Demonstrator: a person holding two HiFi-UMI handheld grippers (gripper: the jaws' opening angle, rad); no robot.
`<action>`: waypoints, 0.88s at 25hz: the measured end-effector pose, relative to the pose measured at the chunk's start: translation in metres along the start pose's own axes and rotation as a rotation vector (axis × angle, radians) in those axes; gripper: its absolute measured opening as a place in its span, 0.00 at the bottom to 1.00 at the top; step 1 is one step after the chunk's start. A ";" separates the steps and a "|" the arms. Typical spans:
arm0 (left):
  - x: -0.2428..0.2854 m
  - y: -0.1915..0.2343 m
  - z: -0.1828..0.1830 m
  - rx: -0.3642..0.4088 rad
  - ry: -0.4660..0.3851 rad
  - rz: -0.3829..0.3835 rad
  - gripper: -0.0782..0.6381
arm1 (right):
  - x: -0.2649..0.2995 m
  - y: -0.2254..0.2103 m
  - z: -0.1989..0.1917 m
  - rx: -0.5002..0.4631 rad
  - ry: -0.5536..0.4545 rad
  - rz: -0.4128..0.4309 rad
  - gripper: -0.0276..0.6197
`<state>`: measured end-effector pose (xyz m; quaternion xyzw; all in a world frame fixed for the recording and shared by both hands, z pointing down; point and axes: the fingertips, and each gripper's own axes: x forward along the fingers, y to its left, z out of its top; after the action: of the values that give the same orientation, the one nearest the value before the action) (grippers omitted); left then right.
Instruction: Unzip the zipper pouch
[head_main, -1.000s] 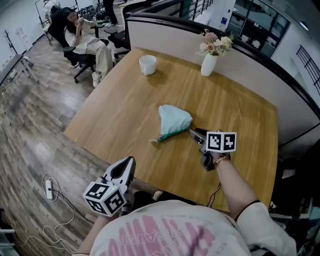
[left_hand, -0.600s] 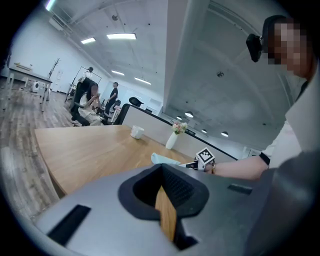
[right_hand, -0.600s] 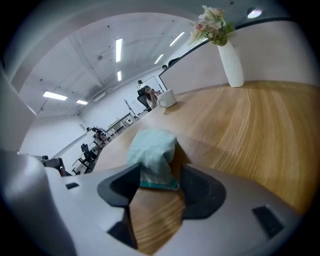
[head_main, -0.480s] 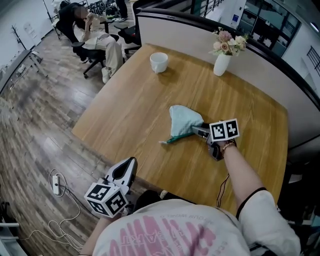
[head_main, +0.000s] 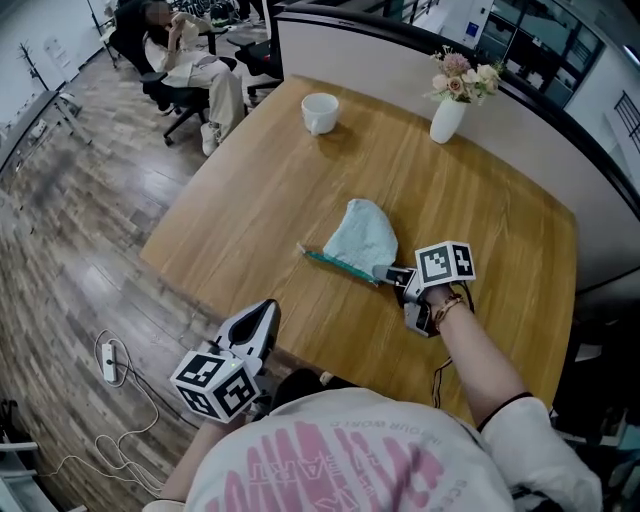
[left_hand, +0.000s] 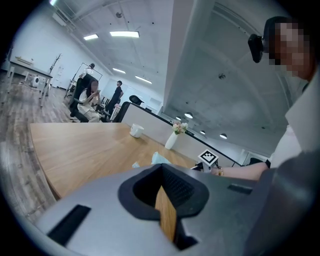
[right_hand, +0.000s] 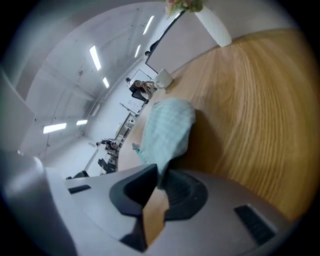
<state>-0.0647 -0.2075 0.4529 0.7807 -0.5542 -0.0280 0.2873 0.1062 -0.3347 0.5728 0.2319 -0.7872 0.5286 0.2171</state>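
Note:
A light teal zipper pouch (head_main: 362, 236) lies flat near the middle of the wooden table (head_main: 250, 200), its darker zipper edge (head_main: 338, 264) facing the near side. My right gripper (head_main: 387, 275) is at the right end of that edge. Its jaws are closing, and in the right gripper view the pouch (right_hand: 167, 130) runs down between them at the right gripper (right_hand: 159, 175), pinched at its corner. My left gripper (head_main: 264, 314) hangs off the table's near edge, shut and empty. In the left gripper view, the left gripper (left_hand: 161, 172) points across the table towards the pouch (left_hand: 159, 159).
A white cup (head_main: 320, 112) and a white vase of flowers (head_main: 448, 115) stand at the table's far side, before a low partition. A person sits on an office chair (head_main: 185, 65) beyond the far left corner. A power strip (head_main: 110, 362) and cables lie on the floor.
The pouch has turned, so its zipper edge now runs towards the left. The right gripper has come onto the pouch's right corner and closed on it. The left gripper has stayed put.

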 end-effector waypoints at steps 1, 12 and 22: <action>0.003 -0.002 -0.001 0.005 0.006 -0.012 0.11 | 0.000 0.010 -0.003 0.046 -0.023 0.043 0.10; 0.029 -0.027 0.022 0.161 0.120 -0.261 0.19 | -0.015 0.133 0.029 0.224 -0.315 0.400 0.06; 0.026 -0.067 0.082 0.583 0.141 -0.426 0.36 | -0.039 0.229 0.048 0.258 -0.471 0.543 0.06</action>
<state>-0.0272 -0.2498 0.3598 0.9277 -0.3427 0.1259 0.0781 -0.0031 -0.2975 0.3662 0.1554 -0.7754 0.5938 -0.1484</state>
